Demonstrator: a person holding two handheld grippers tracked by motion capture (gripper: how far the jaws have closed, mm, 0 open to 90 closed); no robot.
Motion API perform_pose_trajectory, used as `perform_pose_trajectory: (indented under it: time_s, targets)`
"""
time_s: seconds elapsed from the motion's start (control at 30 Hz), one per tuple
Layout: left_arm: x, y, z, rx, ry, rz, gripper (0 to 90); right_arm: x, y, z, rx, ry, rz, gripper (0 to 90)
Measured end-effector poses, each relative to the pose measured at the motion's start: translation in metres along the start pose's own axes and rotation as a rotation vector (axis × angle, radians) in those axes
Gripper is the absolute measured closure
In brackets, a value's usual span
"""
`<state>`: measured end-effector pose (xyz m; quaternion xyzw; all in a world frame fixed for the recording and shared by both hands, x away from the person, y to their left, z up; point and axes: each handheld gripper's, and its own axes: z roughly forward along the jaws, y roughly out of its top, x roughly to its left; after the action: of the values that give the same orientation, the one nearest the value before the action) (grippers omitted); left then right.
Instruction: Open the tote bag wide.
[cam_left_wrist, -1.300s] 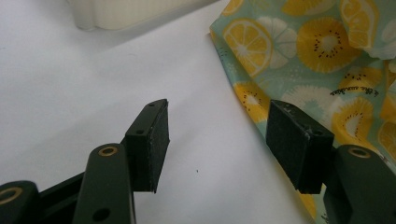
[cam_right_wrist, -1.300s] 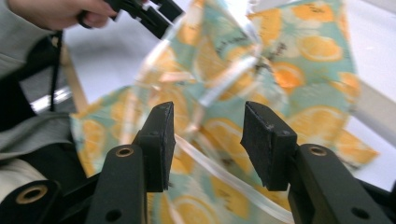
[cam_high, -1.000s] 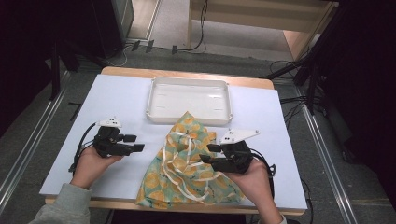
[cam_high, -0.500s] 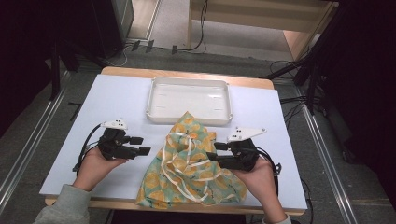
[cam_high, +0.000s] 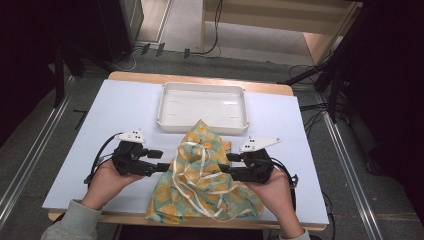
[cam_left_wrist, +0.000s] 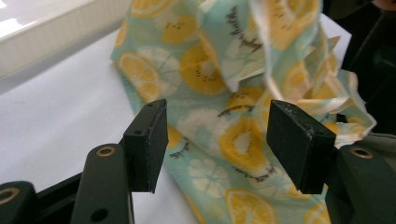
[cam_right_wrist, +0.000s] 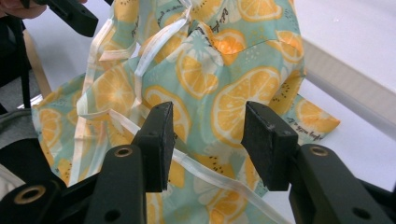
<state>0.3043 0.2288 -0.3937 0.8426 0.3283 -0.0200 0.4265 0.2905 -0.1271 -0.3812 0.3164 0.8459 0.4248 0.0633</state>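
Note:
A crumpled mint-green cloth (cam_high: 202, 175) printed with orange slices and trimmed with cream straps lies on the table's near middle. My left gripper (cam_high: 159, 160) stands open at the cloth's left edge, jaws pointing right. In the left gripper view the cloth (cam_left_wrist: 224, 107) lies just past the open gripper (cam_left_wrist: 229, 140), nothing pinched. My right gripper (cam_high: 226, 163) is open at the cloth's right side, jaws pointing left. The right gripper view shows the cloth (cam_right_wrist: 210, 88) close ahead of the gripper (cam_right_wrist: 210, 140), a cream strap (cam_right_wrist: 205, 170) running beneath the jaws.
A white tray (cam_high: 202, 106) sits empty just behind the cloth, whose far corner touches its front rim. The pale blue tabletop (cam_high: 115, 115) spreads left and right. The near table edge (cam_high: 100, 216) lies under the forearms. Cables run on the floor beyond.
Both grippers have moved inward toward the cloth, the left one rightward and the right one leftward. The cloth itself has not shifted.

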Motion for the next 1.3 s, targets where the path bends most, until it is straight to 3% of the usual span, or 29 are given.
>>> perform_pose_trajectory:
  time_s: [0.33,0.5,0.6,0.8,0.9,0.97,1.07,1.3]
  targets:
    - [-0.018,0.006,0.01,0.004,-0.033,0.033,38.0,0.006,0.002,0.005,-0.002,0.01,-0.014,56.2]
    - [-0.022,0.005,0.022,0.016,-0.024,0.036,39.9,0.008,0.003,0.011,0.01,0.019,-0.01,56.1]
    - [-0.02,0.005,0.029,0.022,-0.02,0.024,45.0,0.009,0.004,0.016,0.012,0.019,-0.01,58.1]
    - [-0.016,0.005,0.038,0.025,-0.034,0.018,71.4,0.008,0.006,0.029,0.033,0.035,0.013,66.5]
    - [-0.019,0.005,0.037,0.008,-0.035,0.035,87.9,0.01,0.006,0.035,0.045,0.031,-0.01,82.4]
    - [-0.021,0.006,0.035,0.013,-0.029,0.038,89.6,0.009,0.007,0.037,0.051,0.035,-0.008,89.7]
    - [-0.02,0.006,0.03,0.023,-0.025,0.039,90.0,0.007,0.008,0.038,0.061,0.04,0.013,90.0]
    - [-0.013,0.005,0.019,0.009,0.024,0.03,90.0,-0.004,0.01,0.029,0.026,0.01,0.039,90.0]
